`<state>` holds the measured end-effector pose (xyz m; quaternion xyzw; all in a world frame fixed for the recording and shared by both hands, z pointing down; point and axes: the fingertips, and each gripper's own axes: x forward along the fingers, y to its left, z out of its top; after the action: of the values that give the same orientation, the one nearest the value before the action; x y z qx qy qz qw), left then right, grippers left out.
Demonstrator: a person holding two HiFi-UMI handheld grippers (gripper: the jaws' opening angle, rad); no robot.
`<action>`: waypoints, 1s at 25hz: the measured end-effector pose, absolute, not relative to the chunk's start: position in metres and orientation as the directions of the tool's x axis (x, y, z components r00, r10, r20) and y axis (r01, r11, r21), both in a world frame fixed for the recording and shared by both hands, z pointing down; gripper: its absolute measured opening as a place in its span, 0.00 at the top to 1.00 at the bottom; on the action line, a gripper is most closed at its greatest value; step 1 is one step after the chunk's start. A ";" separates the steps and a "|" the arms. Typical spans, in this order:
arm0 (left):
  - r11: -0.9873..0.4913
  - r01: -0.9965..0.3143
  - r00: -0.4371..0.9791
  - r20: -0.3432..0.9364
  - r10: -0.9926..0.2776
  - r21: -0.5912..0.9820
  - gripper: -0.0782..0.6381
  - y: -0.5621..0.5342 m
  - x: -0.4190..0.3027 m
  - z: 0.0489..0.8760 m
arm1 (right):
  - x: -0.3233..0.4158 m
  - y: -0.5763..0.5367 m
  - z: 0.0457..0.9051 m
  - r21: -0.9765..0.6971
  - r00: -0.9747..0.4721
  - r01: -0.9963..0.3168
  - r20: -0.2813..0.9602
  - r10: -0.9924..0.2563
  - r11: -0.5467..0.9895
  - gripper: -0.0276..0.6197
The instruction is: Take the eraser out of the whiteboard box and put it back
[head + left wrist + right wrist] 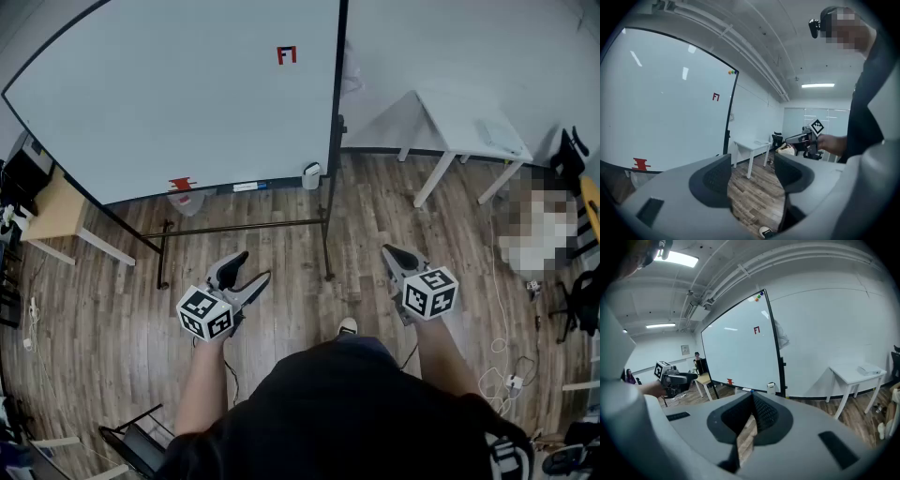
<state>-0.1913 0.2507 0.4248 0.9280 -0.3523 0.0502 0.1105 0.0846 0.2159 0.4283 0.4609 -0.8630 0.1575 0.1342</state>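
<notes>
The left gripper (251, 266) is held forward, jaws spread wide apart, with nothing between them. The right gripper (388, 250) is held forward alongside it, jaws closed together and empty.

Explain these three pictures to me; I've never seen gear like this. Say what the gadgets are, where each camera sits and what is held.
A person stands on a wooden floor before a whiteboard, holding a hand-held gripper in each hand: a two-jaw clamp bearing a marker cube. The head view looks down from the person's head and shows the left hand-held gripper and the right hand-held gripper. The other two pictures come from cameras riding on each, looking along its jaws. The left jaws stand wide apart, nothing between them; the right jaws meet at the tips, also empty. A small white box sits at the whiteboard's lower edge; a white table stands to its right. No eraser can be made out.
</notes>
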 end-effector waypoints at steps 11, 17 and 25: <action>-0.749 -0.649 0.760 0.166 -0.629 0.134 0.48 0.225 -0.178 0.418 | 0.079 0.193 0.435 -0.129 -0.529 -0.843 0.372 -0.763 0.522 0.96; -0.751 -0.649 0.758 0.191 -0.623 0.127 0.48 0.197 -0.169 0.424 | 0.083 0.167 0.446 -0.125 -0.529 -0.841 0.394 -0.752 0.526 0.96; -0.749 -0.648 0.757 0.224 -0.614 0.137 0.48 0.146 -0.155 0.439 | 0.092 0.111 0.466 -0.144 -0.537 -0.835 0.422 -0.730 0.531 0.96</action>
<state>-0.1547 0.1461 0.4390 0.9315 -0.3389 0.0827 0.1034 0.0915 0.1108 0.4657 0.4546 -0.8607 0.1667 0.1571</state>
